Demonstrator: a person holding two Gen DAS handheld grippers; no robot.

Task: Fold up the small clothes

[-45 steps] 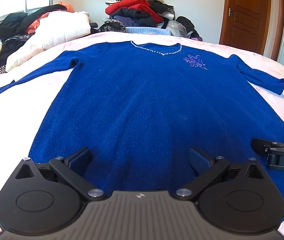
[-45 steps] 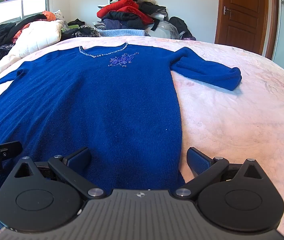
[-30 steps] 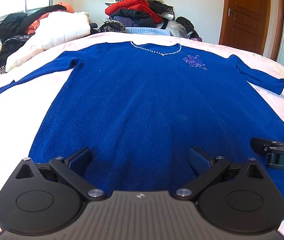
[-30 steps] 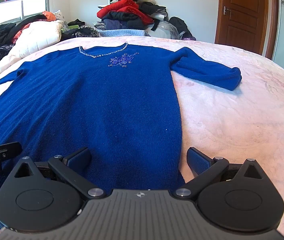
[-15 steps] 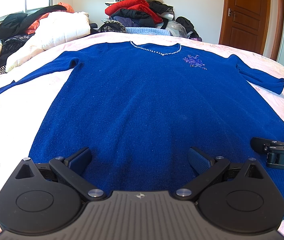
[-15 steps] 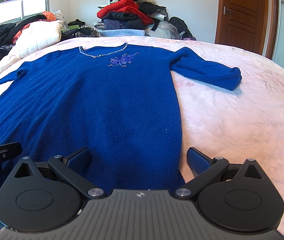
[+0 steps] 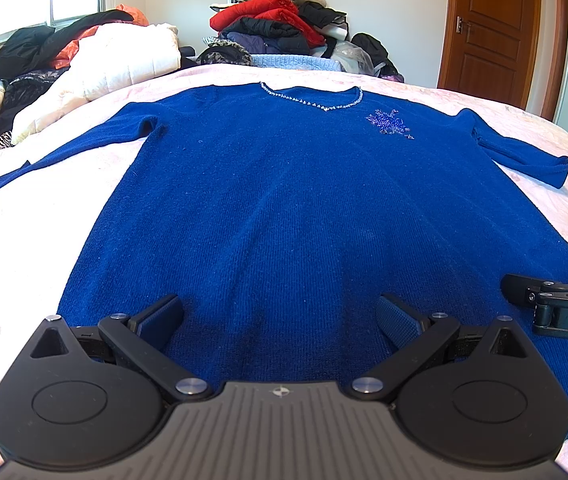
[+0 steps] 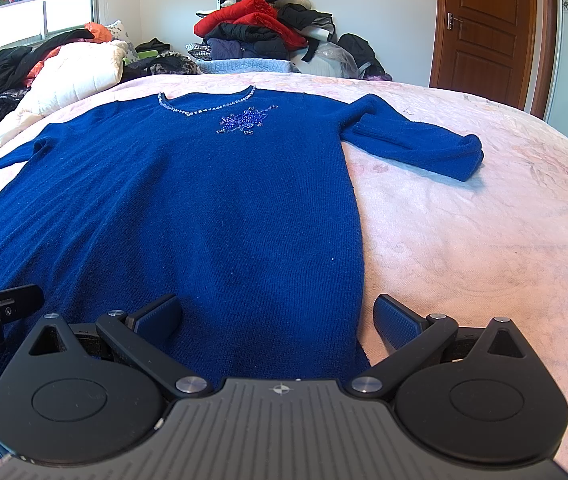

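Note:
A blue knit sweater lies flat and face up on the pink bed, collar far from me, both sleeves spread out. It also shows in the right wrist view, with a beaded motif near the collar. My left gripper is open and empty over the sweater's near hem. My right gripper is open and empty over the hem's right corner, its right finger above the bedspread. Each gripper shows at the edge of the other's view.
A heap of clothes is piled behind the far edge of the bed. White and dark garments lie at the far left. A brown door stands at the right.

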